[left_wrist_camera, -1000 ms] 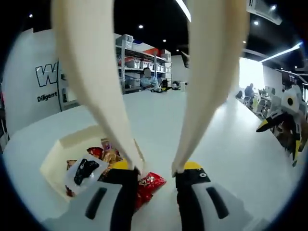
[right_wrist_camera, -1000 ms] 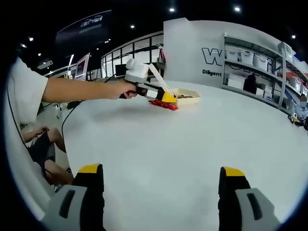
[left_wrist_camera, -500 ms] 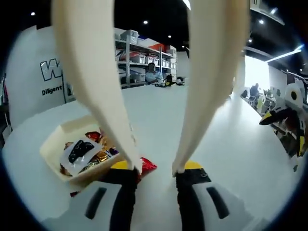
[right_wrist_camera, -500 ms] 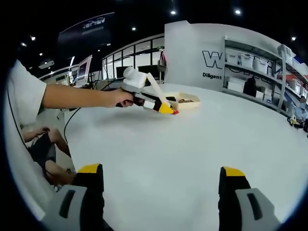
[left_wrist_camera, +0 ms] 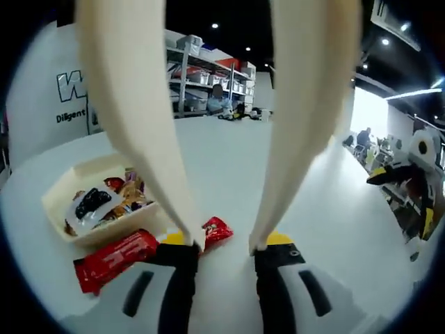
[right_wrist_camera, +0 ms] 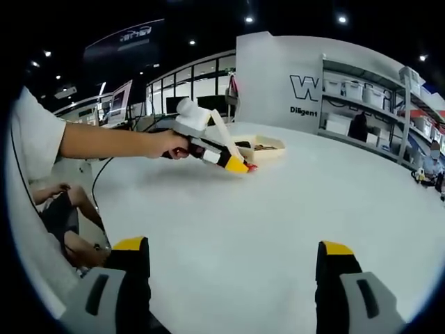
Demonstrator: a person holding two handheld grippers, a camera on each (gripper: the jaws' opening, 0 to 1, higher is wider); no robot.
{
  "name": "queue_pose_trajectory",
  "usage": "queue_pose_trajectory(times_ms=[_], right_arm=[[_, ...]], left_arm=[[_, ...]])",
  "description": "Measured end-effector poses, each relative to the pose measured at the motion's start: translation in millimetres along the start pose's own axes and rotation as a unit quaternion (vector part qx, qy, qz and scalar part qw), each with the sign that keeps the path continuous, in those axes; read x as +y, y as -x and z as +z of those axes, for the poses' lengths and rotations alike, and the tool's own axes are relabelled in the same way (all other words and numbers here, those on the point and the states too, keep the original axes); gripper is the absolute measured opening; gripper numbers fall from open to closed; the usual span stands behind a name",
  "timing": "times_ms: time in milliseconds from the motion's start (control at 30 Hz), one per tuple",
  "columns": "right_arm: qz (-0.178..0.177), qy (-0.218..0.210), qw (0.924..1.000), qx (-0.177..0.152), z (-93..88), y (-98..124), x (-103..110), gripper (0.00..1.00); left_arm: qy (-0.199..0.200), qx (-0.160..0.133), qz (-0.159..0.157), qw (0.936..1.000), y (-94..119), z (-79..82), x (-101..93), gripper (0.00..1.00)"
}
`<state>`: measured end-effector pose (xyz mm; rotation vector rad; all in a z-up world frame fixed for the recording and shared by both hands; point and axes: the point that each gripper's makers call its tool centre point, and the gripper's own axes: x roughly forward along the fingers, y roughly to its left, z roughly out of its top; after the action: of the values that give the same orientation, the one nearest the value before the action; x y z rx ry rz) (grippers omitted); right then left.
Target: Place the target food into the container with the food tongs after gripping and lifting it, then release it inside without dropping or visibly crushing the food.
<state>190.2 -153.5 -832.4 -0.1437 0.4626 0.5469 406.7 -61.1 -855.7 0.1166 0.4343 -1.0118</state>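
Cream food tongs (left_wrist_camera: pixel 132 104) ride on the jaws of my left gripper (left_wrist_camera: pixel 229 243); the two arms stand apart and run out past the top of the left gripper view, tips hidden. Nothing shows between them, and the gripper is open. A cream container (left_wrist_camera: pixel 55 202) with several wrapped snacks sits left of it. A long red packet (left_wrist_camera: pixel 115 254) lies on the white table beside the container. A small red packet (left_wrist_camera: pixel 217 229) lies just beyond the left jaw. In the right gripper view a hand holds the left gripper (right_wrist_camera: pixel 236 165) before the container (right_wrist_camera: pixel 268 145). My right gripper (right_wrist_camera: pixel 233 261) is open and empty.
The white table (right_wrist_camera: pixel 278 223) spreads wide around both grippers. A person's arm (right_wrist_camera: pixel 111 142) reaches in from the left, with a seated figure at the table's left edge. Shelving and a lettered wall stand far behind; other people sit in the distance.
The left gripper has drawn back from the container toward the near side. The long red packet, earlier half hidden under the jaw, now lies fully in sight. My right gripper has stayed still.
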Motion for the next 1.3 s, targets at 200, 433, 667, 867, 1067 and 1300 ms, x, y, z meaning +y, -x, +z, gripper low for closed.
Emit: queue_pose_trajectory(times_ms=[200, 433, 667, 867, 1067, 1300], right_arm=[[0.001, -0.001, 1.0, 0.001, -3.4, 0.3, 1.0, 0.98], [0.004, -0.003, 1.0, -0.004, -2.4, 0.9, 3.3, 0.98], [0.0, -0.01, 0.9999, -0.004, -6.2, 4.6, 0.2, 0.98], [-0.003, -0.014, 0.9999, -0.007, -5.8, 6.2, -3.4, 0.99], [-0.004, -0.018, 0.9998, -0.01, -6.6, 8.4, -4.9, 0.99], [0.005, -0.035, 0.9991, -0.022, -2.5, 6.2, -3.4, 0.99]], left_arm=[[-0.02, 0.013, -0.025, 0.9994, 7.7, -8.1, -37.1, 0.31], [-0.092, 0.0, -0.002, 0.9958, 4.4, 6.4, -27.2, 0.31], [-0.099, 0.016, 0.009, 0.9949, -12.9, 6.8, -13.3, 0.32], [-0.089, 0.025, 0.001, 0.9957, -25.7, 2.5, -17.5, 0.32], [-0.066, 0.032, 0.007, 0.9973, -28.4, 2.6, -10.7, 0.32], [-0.057, 0.032, 0.009, 0.9978, -32.4, 0.3, -9.4, 0.31]])
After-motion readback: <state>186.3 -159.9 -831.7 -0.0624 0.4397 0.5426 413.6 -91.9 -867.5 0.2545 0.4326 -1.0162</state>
